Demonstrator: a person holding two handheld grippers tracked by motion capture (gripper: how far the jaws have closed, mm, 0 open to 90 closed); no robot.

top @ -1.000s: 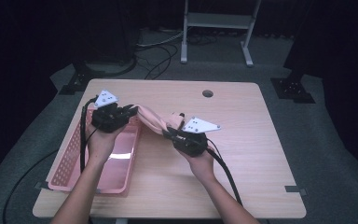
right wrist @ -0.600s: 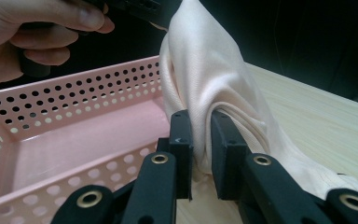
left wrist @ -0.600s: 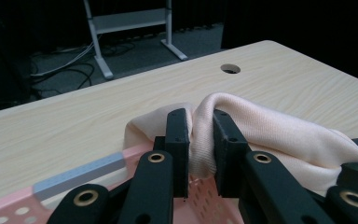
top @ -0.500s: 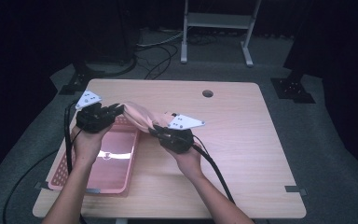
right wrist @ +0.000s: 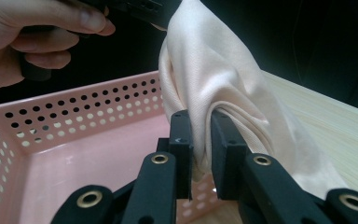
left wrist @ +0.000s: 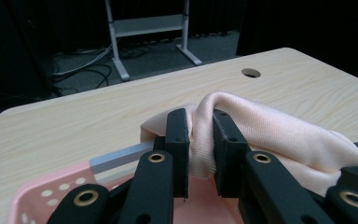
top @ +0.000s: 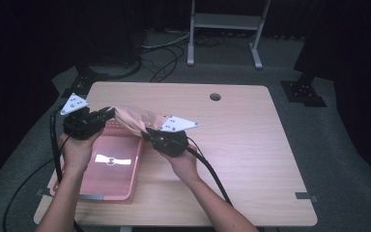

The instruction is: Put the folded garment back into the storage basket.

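A dark room with cables and a metal stand is lying behind a pale wooden bench (top: 251,145), whose cable hole (top: 215,96) is sitting toward twelve o'clock. At the bench's nine o'clock side a pink perforated basket (top: 101,179) is resting, and the left gripper (top: 104,115) is hovering over its far end, its jaws clamped on one end of a peach cloth (top: 137,121). Toward the centre, the right gripper (top: 147,135) is pinching the cloth's other end, jaws pressed tight on a fold, just at the basket's three o'clock rim. Held at both ends, the cloth is hanging as a short bundle off the bench and over the basket's upper edge, which suggests it is being carried in to be lowered there. The high view is giving the whole layout and a bright glare on the basket floor. The left gripper view is showing the fabric bunched between its jaws and a grey strip (left wrist: 121,156) on the basket's rim. The right gripper view is showing the basket's holed wall and the person's left hand (right wrist: 37,32) gripping the other tool above.
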